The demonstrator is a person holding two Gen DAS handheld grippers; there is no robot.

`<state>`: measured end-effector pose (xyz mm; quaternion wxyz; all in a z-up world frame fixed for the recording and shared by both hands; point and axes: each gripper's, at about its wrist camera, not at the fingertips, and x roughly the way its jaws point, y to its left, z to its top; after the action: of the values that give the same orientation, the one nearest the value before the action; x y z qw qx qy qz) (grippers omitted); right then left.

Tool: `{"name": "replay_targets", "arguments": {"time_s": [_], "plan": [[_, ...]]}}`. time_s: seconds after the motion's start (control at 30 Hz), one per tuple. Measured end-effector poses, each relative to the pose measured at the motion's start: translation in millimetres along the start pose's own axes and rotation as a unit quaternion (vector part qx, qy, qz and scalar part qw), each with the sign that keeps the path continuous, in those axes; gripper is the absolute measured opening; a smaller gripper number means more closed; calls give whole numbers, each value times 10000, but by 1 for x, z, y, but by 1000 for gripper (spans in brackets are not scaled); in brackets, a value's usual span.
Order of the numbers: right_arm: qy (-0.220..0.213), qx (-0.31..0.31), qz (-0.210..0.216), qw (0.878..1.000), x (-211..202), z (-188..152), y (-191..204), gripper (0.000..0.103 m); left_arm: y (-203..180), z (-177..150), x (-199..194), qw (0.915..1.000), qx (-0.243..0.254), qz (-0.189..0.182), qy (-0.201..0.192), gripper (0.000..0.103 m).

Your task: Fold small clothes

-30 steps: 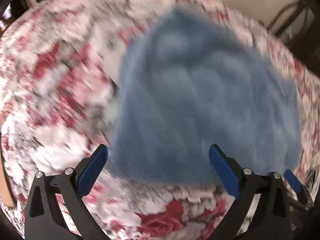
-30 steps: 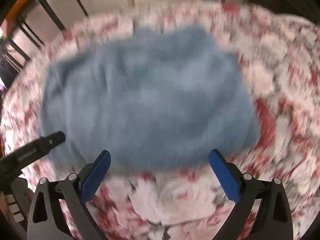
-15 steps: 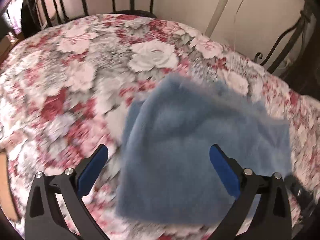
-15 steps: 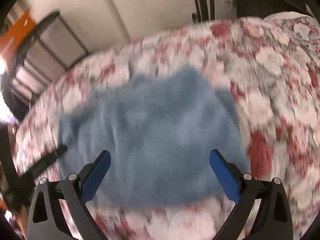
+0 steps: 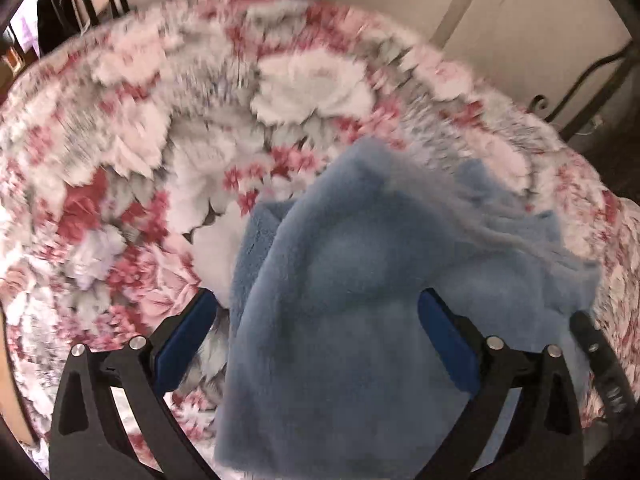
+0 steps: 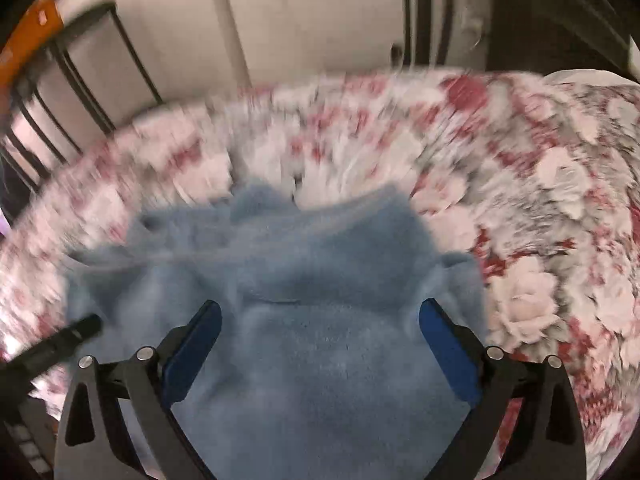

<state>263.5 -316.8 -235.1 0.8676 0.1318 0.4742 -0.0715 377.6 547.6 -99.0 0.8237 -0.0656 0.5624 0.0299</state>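
Blue fleece garment on a floral bed, both claws spread wide above it.

The floral bedspread fills most of each view, and the fuzzy blue garment lies bunched on it near both cameras, its far edge rumpled into folds (motion blur softens the detail). The left gripper stands wide apart, pinching nothing, the cloth spanning the gap between its blue pads; whether the pads touch the fleece cannot be told. The right gripper is likewise spread and empty-handed over the garment. Only the left view shows open bedspread to the garment's left and the black iron bed rails beyond; only the right view shows the bedspread stretching open on the right and a black shelf frame by the wall.
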Motion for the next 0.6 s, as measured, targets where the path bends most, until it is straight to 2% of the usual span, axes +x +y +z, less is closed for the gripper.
{"name": "replay_targets", "arguments": {"time_s": [0.07, 0.17, 0.23, 0.3, 0.37, 0.47, 0.53, 0.6], "plan": [[43, 134, 139, 9998, -12, -11, -5, 99, -3, -18, -10, 9999, 129, -86, -1, 98], [659, 517, 377, 9958, -9, -39, -13, 99, -7, -47, 0, 9988, 288, -46, 402, 98], [1088, 859, 746, 9875, 1, -60, -14, 100, -12, -66, 9, 9965, 539, 320, 553, 99], [1353, 919, 770, 9835, 18, -66, -15, 100, -16, -77, 13, 9938, 794, 608, 480, 99], [1181, 1019, 777, 9847, 9, -69, -15, 100, -15, -84, 5, 9945, 760, 598, 405, 98], [492, 1350, 1305, 9810, -28, -68, -24, 100, -2, -91, -24, 9990, 376, 232, 85, 98], [32, 1694, 1590, 9726, -52, -73, -40, 100, 6, -93, -38, 9999, 114, 7, -97, 98], [-184, 2123, 1761, 9610, -64, -83, -59, 100, 11, -92, -45, 9992, -202, -257, -233, 98]]}}
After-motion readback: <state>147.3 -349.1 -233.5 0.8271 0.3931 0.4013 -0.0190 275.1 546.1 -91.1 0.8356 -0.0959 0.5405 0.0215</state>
